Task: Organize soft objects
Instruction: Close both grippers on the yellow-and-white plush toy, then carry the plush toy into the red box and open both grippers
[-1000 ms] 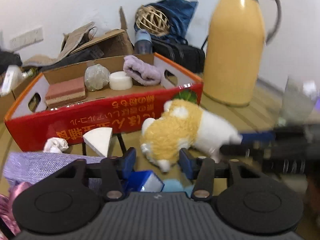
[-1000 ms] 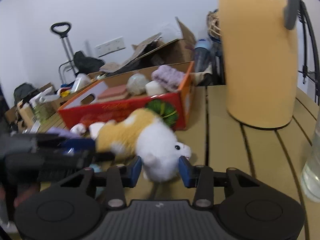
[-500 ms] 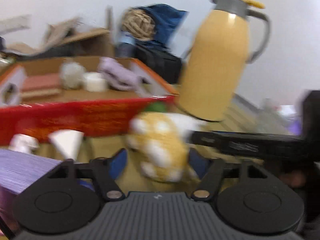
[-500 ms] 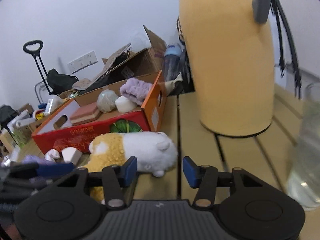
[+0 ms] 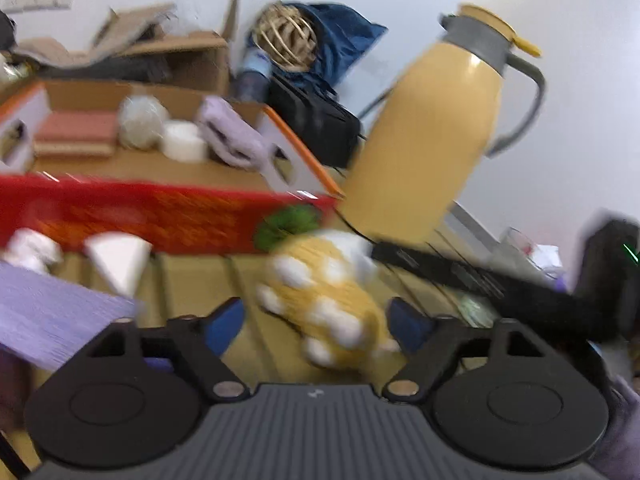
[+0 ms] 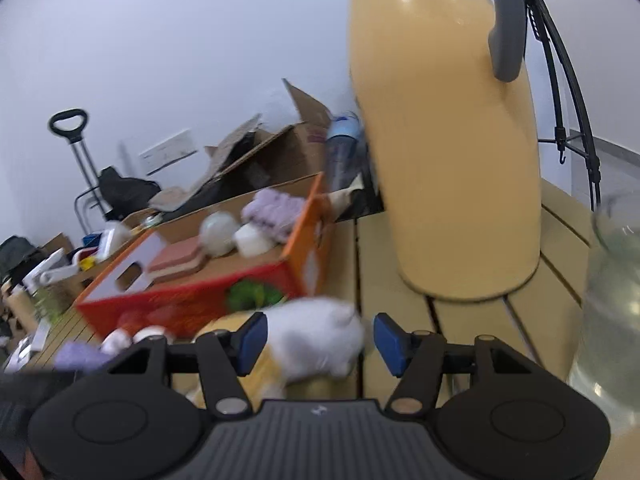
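A yellow and white plush toy (image 5: 332, 300) lies on the slatted table in front of the red cardboard box (image 5: 160, 212). Its yellow rear sits between the blue pads of my left gripper (image 5: 316, 328), whose jaws are opening, with a clear gap on the left side. Its white head (image 6: 316, 344) lies between the pads of my right gripper (image 6: 320, 340), also opening, and the right pad stands clear of it. Inside the box (image 6: 180, 304) are a pink sponge (image 5: 72, 136), a pale ball (image 5: 140, 120), a white round block (image 5: 184, 146) and a purple cloth (image 5: 232, 140).
A tall yellow thermos jug (image 6: 444, 140) stands right of the box, with a glass jar (image 6: 612, 300) at the far right. A white wedge (image 5: 116, 260), a crumpled white piece (image 5: 28, 248) and a purple cloth-covered thing (image 5: 52, 312) lie to the left. Cartons and bags crowd the back.
Both grippers' jaws have spread wider around the plush toy, which has turned and settled on the table. Both views have rolled, so the jug now leans in the picture.
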`<action>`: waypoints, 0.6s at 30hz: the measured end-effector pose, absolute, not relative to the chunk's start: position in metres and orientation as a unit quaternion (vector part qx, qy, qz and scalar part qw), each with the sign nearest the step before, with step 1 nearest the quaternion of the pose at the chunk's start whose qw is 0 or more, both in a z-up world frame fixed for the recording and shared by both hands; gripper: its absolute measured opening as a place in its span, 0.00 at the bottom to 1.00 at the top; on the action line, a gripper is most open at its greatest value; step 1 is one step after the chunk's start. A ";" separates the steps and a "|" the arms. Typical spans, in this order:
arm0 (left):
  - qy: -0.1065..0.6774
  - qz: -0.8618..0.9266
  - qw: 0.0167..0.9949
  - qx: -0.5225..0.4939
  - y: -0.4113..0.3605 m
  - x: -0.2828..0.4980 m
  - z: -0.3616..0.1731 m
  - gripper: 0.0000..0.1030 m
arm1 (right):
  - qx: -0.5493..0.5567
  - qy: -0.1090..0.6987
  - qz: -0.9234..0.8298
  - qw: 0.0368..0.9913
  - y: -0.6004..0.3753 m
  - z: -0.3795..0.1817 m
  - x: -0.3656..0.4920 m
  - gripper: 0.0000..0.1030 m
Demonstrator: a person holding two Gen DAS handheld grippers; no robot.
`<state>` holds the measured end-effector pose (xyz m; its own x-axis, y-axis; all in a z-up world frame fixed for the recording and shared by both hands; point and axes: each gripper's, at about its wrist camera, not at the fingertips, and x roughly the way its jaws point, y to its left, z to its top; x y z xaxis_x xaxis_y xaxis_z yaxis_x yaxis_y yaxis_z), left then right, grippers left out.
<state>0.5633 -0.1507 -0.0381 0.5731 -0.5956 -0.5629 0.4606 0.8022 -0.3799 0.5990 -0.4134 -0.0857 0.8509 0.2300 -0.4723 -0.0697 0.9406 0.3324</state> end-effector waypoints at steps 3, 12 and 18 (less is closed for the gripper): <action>0.357 -0.281 0.889 -0.060 -0.181 0.562 -0.046 0.84 | 0.175 0.305 0.079 0.933 -0.420 -0.096 0.636 0.60; 0.365 -0.274 0.885 -0.093 -0.168 0.572 -0.057 0.51 | 0.238 0.314 0.124 0.911 -0.425 -0.108 0.641 0.35; 0.326 -0.310 0.886 -0.111 -0.145 0.552 -0.018 0.51 | 0.235 0.250 0.131 0.930 -0.415 -0.061 0.600 0.31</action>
<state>0.5521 -0.1455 -0.0183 0.5948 -0.6224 -0.5087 0.4773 0.7827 -0.3995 0.6004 -0.4154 -0.0610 0.8407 0.3603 -0.4042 -0.1252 0.8556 0.5023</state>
